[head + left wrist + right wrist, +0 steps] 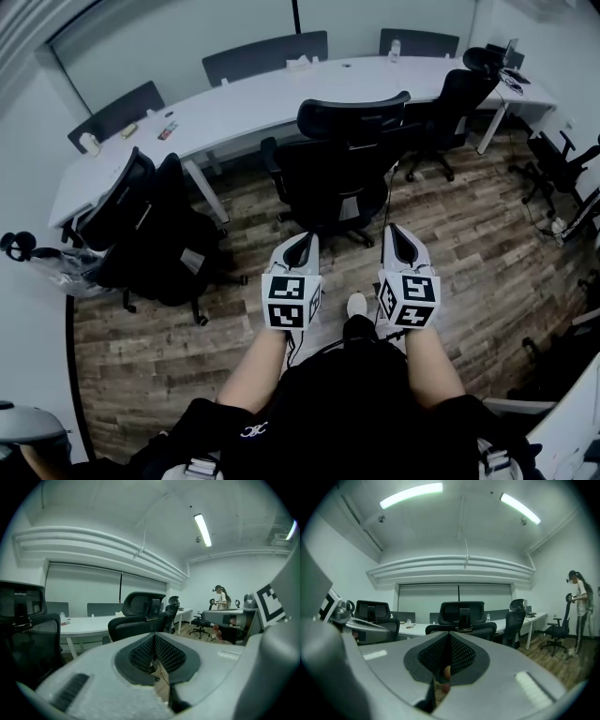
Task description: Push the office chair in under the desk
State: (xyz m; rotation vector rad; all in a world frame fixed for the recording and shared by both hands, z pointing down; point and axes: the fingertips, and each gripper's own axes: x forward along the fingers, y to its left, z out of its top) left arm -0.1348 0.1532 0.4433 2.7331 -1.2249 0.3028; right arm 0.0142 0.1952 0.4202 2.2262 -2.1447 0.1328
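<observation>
Left gripper (300, 248) and right gripper (403, 242), jaws clenched on nothing, hover short of the black office chair (337, 173), which stands ahead, beside the white desk (272, 98).

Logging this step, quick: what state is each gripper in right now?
Left gripper: closed, holding nothing.
Right gripper: closed, holding nothing.

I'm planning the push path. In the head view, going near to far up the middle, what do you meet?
White left gripper and right gripper side by side → black high-backed office chair → long white curved desk → dark grey chair back behind the desk.
</observation>
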